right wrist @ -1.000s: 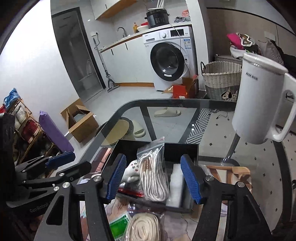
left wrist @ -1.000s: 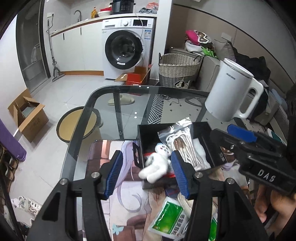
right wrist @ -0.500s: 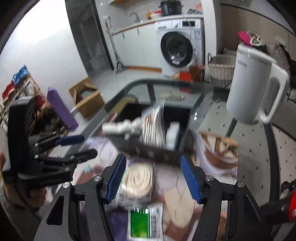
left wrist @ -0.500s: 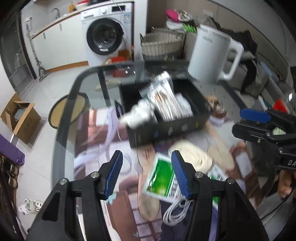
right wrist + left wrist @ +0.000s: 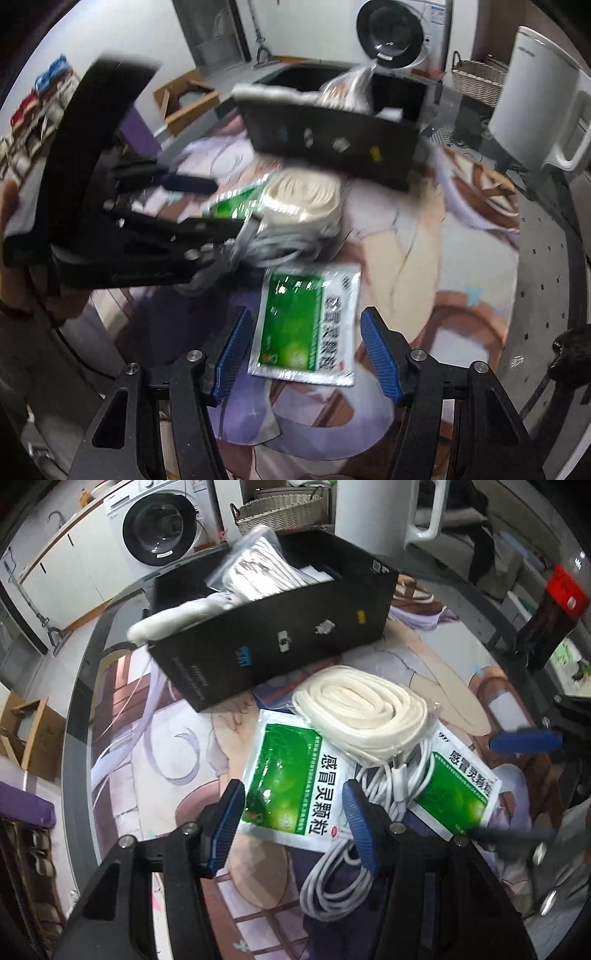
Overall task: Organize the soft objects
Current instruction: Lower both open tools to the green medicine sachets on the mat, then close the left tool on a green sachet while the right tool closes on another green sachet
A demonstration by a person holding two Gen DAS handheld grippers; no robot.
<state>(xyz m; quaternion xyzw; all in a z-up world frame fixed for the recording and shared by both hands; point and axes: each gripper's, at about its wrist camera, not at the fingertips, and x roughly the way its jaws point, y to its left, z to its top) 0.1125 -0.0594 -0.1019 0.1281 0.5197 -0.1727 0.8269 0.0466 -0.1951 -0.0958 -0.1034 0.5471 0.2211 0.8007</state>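
Progress partial. Box (image 5: 273, 635) on desk (image 5: 79, 709) holds plush (image 5: 177, 616) and bagged cord (image 5: 258, 572). Outside box: rope coil (image 5: 362, 709), two green sachets (image 5: 288, 782), white cable (image 5: 340, 878). Left tongs (image 5: 293, 827) released over near sachet; right tongs (image 5: 304, 356) released, straddling other sachet (image 5: 306, 325). Nothing gripped.

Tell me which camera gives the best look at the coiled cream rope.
The left wrist view: the coiled cream rope is sharp there, its bagged loops plain, lying on the white cable between two green sachets. The right wrist view shows the same rope farther off and motion-blurred, just in front of the black box.
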